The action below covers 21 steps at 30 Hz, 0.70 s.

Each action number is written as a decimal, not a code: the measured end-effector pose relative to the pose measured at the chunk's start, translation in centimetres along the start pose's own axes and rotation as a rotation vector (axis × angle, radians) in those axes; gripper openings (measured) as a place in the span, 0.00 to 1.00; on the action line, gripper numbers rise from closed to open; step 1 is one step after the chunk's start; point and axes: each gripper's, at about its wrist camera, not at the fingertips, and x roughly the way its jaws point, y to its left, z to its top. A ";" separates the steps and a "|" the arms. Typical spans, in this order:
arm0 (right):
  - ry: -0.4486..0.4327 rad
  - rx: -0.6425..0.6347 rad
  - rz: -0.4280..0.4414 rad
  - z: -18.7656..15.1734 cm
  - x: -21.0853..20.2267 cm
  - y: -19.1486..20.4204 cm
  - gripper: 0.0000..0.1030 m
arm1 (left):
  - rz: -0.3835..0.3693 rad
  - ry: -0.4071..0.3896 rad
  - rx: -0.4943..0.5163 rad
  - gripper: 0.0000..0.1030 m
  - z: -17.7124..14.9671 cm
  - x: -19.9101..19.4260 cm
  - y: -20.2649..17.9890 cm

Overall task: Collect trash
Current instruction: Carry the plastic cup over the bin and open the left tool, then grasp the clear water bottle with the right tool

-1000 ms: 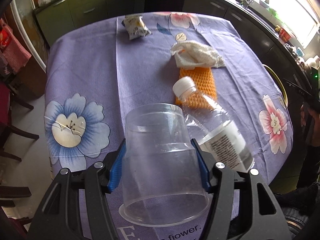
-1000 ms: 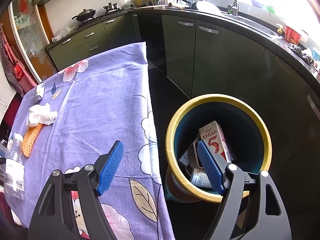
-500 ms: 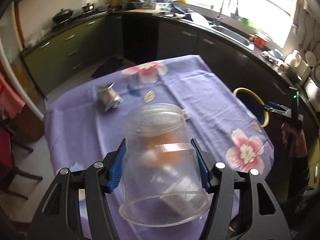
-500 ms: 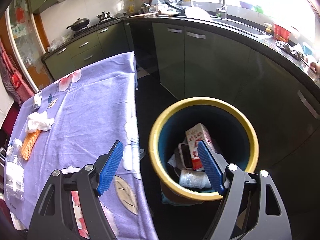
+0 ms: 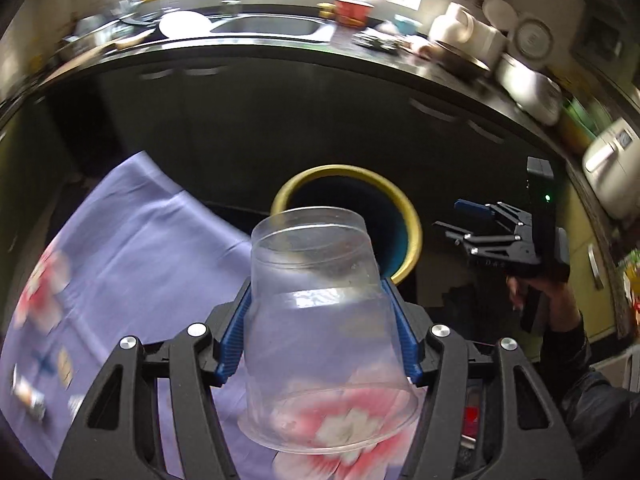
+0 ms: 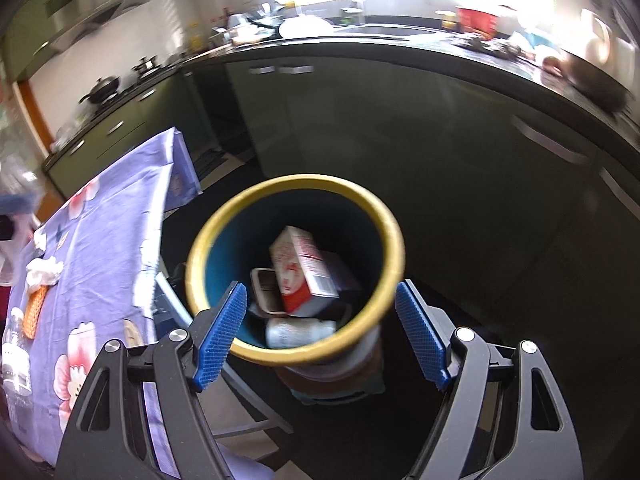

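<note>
Trash still lay on the bench (image 6: 100, 248) at the far left of the right wrist view: a clear bottle (image 6: 14, 354) on its side near the cloth's edge, an orange mat (image 6: 34, 310) above it, and a crumpled tissue (image 6: 44, 274) at the mat's far end. They sat loose on the flowered cloth, probably waiting for later trips.

Further right, the left hand-held gripper (image 5: 322, 332) was clamped on a clear cup (image 5: 320, 320), its blue pads pressed against the cup's sides. The cup was held bottom forward, its wide mouth toward the camera, over the bench's edge and pointed at the bin (image 5: 408, 224); I judged this a carry toward a drop, since that grip would let the cup fall freely once the pads parted. The cup was not yet over the opening.

The bin stood on the floor just beside the bench, within reach of both hands. Inside it were a red-and-white carton (image 6: 302, 272), a small tray (image 6: 266, 290) and a bottle-like piece (image 6: 300, 330).

Rightmost, the right hand-held gripper (image 6: 322, 336) stood apart and empty, pads wide, near the bin's mouth. Seen from the left wrist, it hung beside the bin, seemingly clear of the cup's path.
</note>
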 end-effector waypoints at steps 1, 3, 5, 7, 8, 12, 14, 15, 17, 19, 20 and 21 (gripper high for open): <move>-0.002 0.009 -0.006 -0.2 -0.2 -0.5 0.74 | -0.012 0.006 0.024 0.57 1.3 1.8 -1.0; -0.005 0.031 -0.021 -0.6 -0.8 -1.9 0.74 | -0.027 0.013 0.044 0.57 3.3 4.7 -2.4; -0.008 0.044 -0.030 -0.8 -1.3 -2.8 0.74 | -0.045 0.031 0.049 0.59 4.7 7.1 -3.1; -0.010 0.053 -0.034 -0.9 -1.5 -3.3 0.74 | -0.060 0.039 0.025 0.62 5.8 9.1 -3.2; -0.012 0.058 -0.034 -1.0 -1.6 -3.5 0.75 | -0.059 0.043 0.015 0.64 6.1 9.7 -3.1; -0.010 0.057 -0.023 -1.1 -1.6 -3.5 0.75 | -0.070 0.009 -0.027 0.74 6.6 9.5 -2.3; -0.002 0.049 -0.014 -1.2 -1.2 -3.1 0.75 | -0.087 -0.027 -0.043 0.75 6.2 7.7 -1.8; 0.001 0.046 -0.011 -1.2 -1.0 -2.8 0.75 | -0.090 -0.049 -0.048 0.75 5.7 6.5 -1.4; 0.009 0.038 0.002 -1.2 -0.6 -2.1 0.75 | -0.089 -0.090 -0.059 0.76 4.9 4.2 -0.7; 0.018 0.023 0.017 -1.1 -0.1 -1.1 0.75 | -0.083 -0.144 -0.083 0.79 3.4 1.1 0.4; 0.021 0.014 0.022 -1.1 0.0 -0.6 0.75 | -0.077 -0.169 -0.098 0.80 2.6 -0.3 1.0; 0.026 0.002 0.029 -1.0 0.3 0.0 0.75 | -0.072 -0.194 -0.115 0.81 1.8 -1.7 1.6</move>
